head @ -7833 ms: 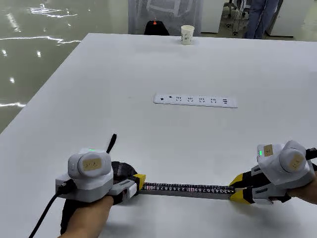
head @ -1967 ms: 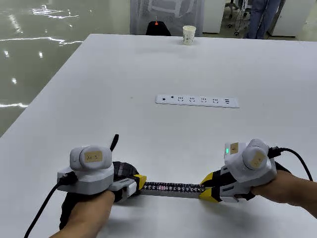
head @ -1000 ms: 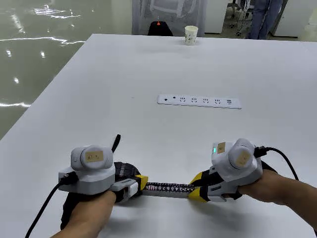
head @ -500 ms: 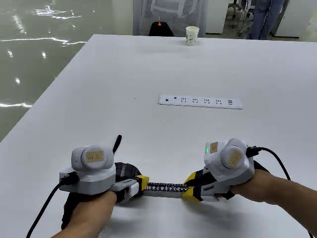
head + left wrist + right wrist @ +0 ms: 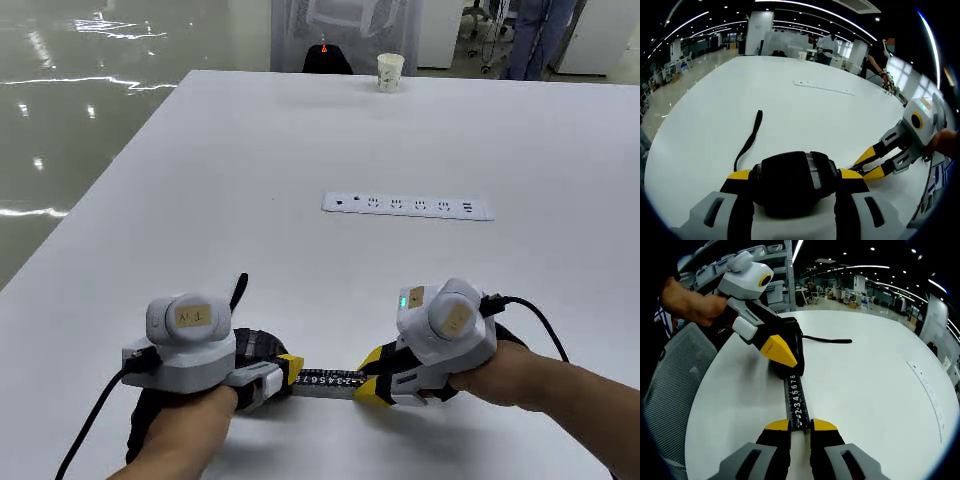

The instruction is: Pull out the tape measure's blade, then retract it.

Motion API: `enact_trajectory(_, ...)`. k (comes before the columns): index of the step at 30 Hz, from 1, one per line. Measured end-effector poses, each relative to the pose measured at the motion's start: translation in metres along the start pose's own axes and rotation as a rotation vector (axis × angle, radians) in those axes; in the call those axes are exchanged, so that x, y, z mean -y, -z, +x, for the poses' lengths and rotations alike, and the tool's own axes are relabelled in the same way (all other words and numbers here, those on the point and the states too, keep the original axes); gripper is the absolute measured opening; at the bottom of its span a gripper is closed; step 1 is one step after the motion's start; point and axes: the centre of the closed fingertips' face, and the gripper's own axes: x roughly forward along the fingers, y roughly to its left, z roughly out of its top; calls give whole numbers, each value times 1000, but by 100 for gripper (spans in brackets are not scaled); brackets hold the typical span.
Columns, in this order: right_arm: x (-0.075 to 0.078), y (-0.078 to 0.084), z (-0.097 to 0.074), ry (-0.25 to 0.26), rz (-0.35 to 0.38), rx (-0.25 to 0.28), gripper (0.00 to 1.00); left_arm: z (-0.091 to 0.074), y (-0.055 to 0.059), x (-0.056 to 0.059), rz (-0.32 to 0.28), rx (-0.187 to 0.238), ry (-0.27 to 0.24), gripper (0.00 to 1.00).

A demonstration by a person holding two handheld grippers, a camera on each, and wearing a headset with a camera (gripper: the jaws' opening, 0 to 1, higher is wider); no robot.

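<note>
Where the white desk comes nearest the person, the black rounded tape measure case rests on its surface, gripped between the yellow-tipped jaws of the left claw. In the left gripper view the case bulges up between the two jaws of that claw, which press against its sides. A thin black wrist strap trails from the case across the desk, away from the person; it also shows in the head view and in the right gripper view.

A short length of black blade with white numerals runs out of the case toward the right claw, lying flat just above the desk. In the right gripper view the blade reads 2 through 8, and its free end sits pinched between the narrow jaws of the right claw. The left claw appears at the blade's far end, wrapped around the case, with a hand behind it. The two claws are near each other, the right claw entering the left gripper view from the right.

Farther up the desk a long white power strip lies flat, well apart from the claws. A white paper cup stands upright near the far edge.
</note>
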Motion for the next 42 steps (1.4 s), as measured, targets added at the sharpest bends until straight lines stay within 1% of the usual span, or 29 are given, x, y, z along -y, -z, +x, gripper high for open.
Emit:
enact_trajectory(16, -1, -10, 11, -1, -7, 12, 11, 0, 0, 0, -6, -3, 3, 60)
enact_trajectory(42, -5, -32, 31, -11, -21, 41, 11, -1, 1, 1, -10, -4, 4, 60)
